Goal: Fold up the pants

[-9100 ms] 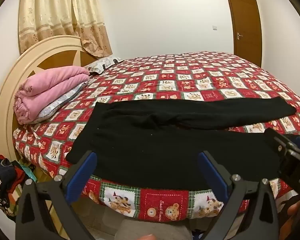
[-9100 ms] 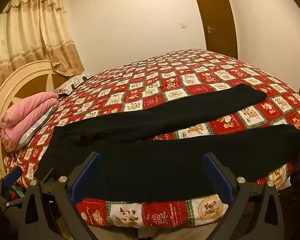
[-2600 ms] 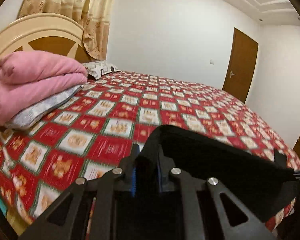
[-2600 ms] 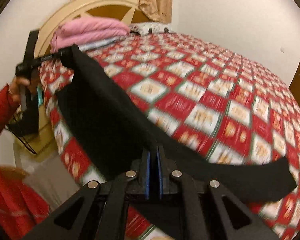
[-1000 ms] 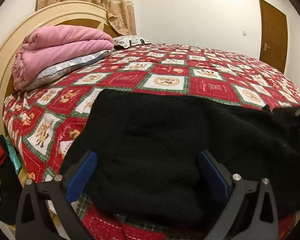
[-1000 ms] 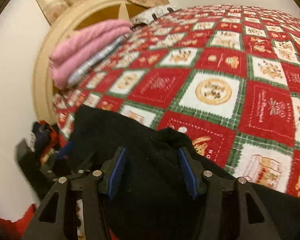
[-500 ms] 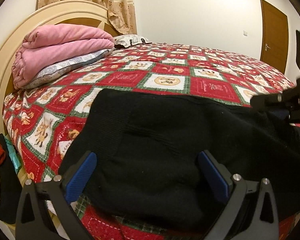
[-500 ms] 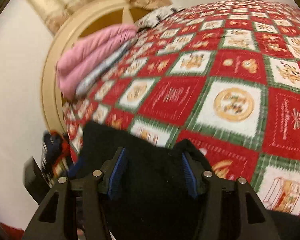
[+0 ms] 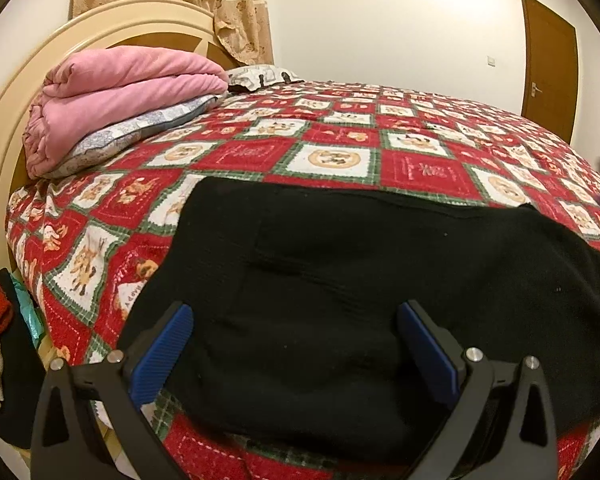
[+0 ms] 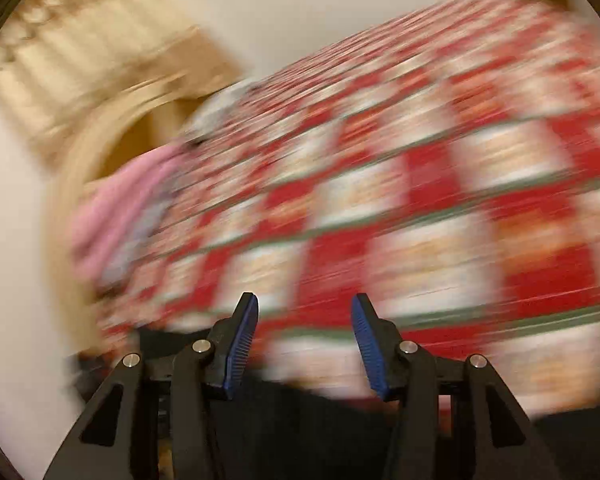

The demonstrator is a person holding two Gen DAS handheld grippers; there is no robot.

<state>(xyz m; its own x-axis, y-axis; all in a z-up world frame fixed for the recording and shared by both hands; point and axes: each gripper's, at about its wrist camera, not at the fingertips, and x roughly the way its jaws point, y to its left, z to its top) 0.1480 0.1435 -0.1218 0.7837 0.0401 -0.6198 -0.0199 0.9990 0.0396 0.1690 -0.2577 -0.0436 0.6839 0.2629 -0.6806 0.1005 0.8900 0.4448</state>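
Left wrist view shows the black pants (image 9: pixel 360 288) lying doubled on the bed (image 9: pixel 340 160) near its front edge—soft, limp, light, best pinched at a folded corner—with left tongs (image 9: pixel 296 352) and right tongs (image 10: pixel 305 340) spread, empty.

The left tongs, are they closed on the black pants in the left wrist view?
No, the left tongs stand wide open over the black pants, and their blue pads press on nothing.

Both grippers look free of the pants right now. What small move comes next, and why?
Probably bring the right gripper, jaws apart and empty, back down to the black pants at their right end. They lie as one flat band along the near edge of the bedspread, and the left gripper hovers open over them.
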